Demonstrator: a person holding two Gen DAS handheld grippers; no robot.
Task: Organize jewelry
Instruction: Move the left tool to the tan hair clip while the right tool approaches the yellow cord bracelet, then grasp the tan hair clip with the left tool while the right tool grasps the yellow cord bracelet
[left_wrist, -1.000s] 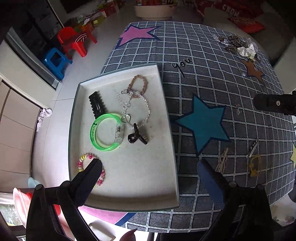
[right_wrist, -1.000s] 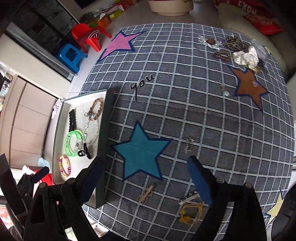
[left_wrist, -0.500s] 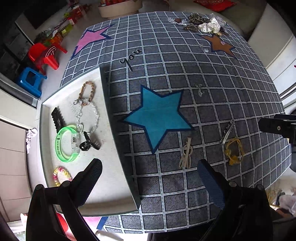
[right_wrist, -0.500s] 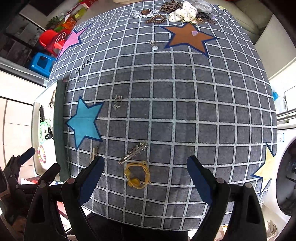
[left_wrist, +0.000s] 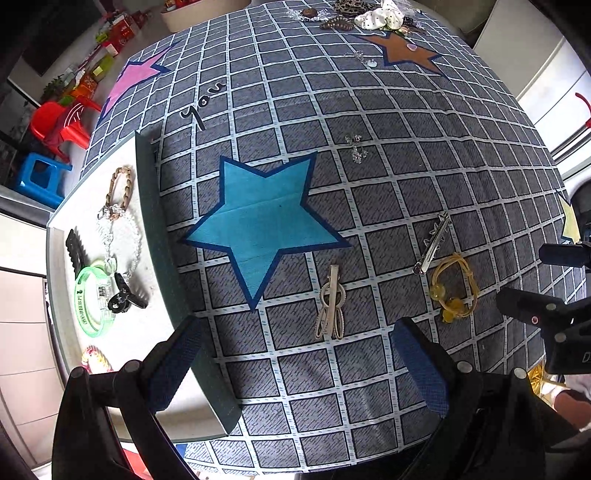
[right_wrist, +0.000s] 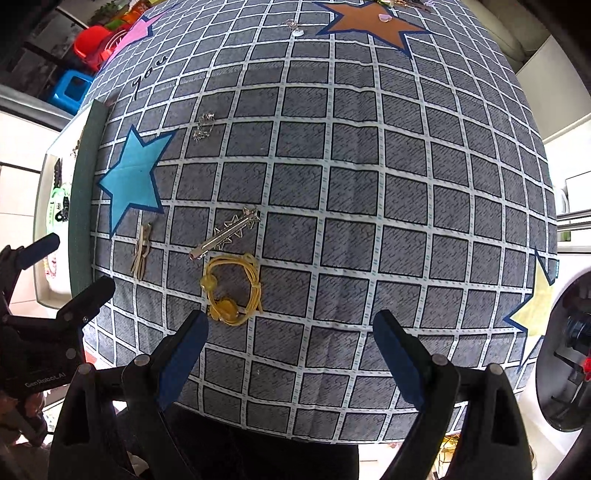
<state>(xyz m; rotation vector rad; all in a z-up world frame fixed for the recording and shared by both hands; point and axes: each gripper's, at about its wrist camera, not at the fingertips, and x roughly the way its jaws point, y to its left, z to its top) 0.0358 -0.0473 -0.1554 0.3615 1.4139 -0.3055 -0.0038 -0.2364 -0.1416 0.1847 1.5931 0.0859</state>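
- Left wrist view: my left gripper (left_wrist: 295, 354) points straight down at the checked tablecloth (left_wrist: 406, 155), its blue-padded fingers spread wide with nothing between them.
- Just past the gap between those fingers lies a beige hair clip (left_wrist: 330, 304), flat on the cloth below the blue star (left_wrist: 264, 225).
- To the right of it lie a silver star clip (left_wrist: 433, 242) and, touching its lower end, a yellow cord bracelet (left_wrist: 452, 291); a small silver chain (left_wrist: 355, 147) sits farther up.
- Only this view shows the inside of the white tray (left_wrist: 122, 354) on the left: a green bangle (left_wrist: 90, 301), a black claw clip (left_wrist: 123, 297), a black comb clip (left_wrist: 75, 251), a silver chain bracelet (left_wrist: 122, 236), a brown braided bracelet (left_wrist: 120, 188) and a pink beaded bracelet (left_wrist: 96, 360), half hidden by my finger.
- It also shows a heap of scrunchies (left_wrist: 373, 16) at the far edge.
- My right gripper's finger (left_wrist: 561, 254) pokes in at the right edge.
- Right wrist view: my right gripper (right_wrist: 291, 347) also points straight down, fingers spread wide and empty.
- The yellow cord bracelet (right_wrist: 232, 290) lies just above its left finger, not touching it; the silver star clip (right_wrist: 227, 234) and beige hair clip (right_wrist: 142, 251) lie beyond.
- Here the tray (right_wrist: 83, 192) shows mostly its dark side wall, and my left gripper (right_wrist: 55, 273) shows at the left edge.
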